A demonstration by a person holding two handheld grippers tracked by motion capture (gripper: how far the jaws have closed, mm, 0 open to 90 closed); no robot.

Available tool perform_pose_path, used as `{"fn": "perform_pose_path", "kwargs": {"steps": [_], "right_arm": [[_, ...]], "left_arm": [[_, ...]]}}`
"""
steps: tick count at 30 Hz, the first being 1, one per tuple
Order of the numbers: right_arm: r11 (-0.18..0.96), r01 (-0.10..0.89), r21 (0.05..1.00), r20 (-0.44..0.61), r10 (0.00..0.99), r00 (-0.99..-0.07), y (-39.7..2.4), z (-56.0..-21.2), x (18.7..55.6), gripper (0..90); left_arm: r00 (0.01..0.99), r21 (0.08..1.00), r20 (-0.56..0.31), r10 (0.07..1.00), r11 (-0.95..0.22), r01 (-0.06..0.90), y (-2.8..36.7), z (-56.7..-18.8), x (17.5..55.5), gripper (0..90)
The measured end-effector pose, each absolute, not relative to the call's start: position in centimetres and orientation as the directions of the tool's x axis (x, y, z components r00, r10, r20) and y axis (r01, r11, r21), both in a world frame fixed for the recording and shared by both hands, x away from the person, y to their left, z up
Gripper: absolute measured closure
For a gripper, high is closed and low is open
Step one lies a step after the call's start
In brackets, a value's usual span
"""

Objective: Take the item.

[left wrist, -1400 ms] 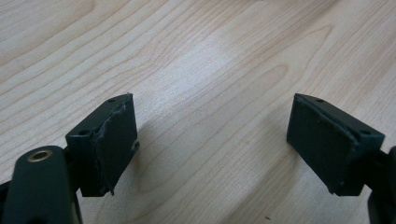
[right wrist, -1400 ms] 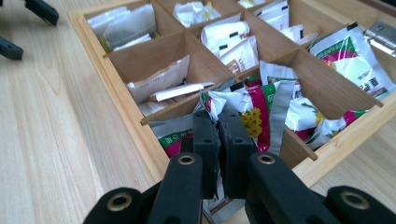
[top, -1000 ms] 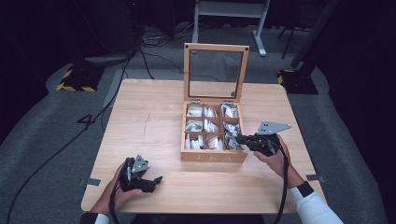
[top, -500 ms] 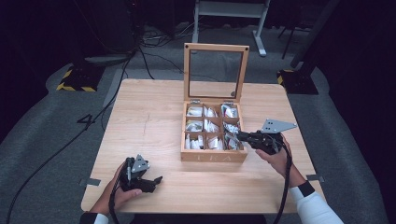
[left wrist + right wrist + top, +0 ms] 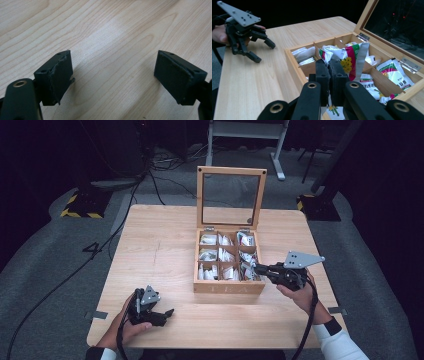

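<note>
I am holding my right gripper [image 5: 329,75] over the front right corner of the wooden tea box [image 5: 228,287], its jaws pinched tight on a tea packet [image 5: 347,58] — white, red and green with yellow flowers — which is standing up out of the front right compartment, among other packets lying in the divided cells. My left gripper [image 5: 113,77] is resting low over the bare table [image 5: 165,245] near its front left edge, well apart from the box — jaws spread wide and gripping nothing.

Left gripper [image 5: 161,313] agape; right gripper [image 5: 254,267] clamped.
</note>
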State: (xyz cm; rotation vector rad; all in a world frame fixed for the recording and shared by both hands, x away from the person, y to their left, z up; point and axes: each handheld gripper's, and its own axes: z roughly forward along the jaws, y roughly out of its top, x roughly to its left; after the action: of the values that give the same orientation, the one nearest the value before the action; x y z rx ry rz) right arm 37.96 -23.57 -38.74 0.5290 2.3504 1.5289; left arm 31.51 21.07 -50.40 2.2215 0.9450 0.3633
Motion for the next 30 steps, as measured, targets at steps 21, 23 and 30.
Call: {"fn": "perform_pose_path", "kwargs": {"steps": [21,23,30], "right_arm": [[0.485,0.105,0.868,-0.060,0.313,-0.948,-21.3,-39.9,33.4,86.7],[0.498,0.109,0.860,-0.056,0.305,-0.951,-21.0,-40.4,33.1,86.7],[0.579,0.102,0.809,-0.062,0.256,-0.965,-18.9,-42.5,32.5,86.4]], "left_arm": [[0.693,0.689,-0.017,0.721,-0.494,0.530,21.0,-50.4,31.5,15.1],[0.693,0.689,-0.017,0.720,-0.494,0.530,21.0,-50.4,31.5,15.0],[0.694,0.689,-0.017,0.720,-0.495,0.530,21.0,-50.4,31.5,14.9]]}}
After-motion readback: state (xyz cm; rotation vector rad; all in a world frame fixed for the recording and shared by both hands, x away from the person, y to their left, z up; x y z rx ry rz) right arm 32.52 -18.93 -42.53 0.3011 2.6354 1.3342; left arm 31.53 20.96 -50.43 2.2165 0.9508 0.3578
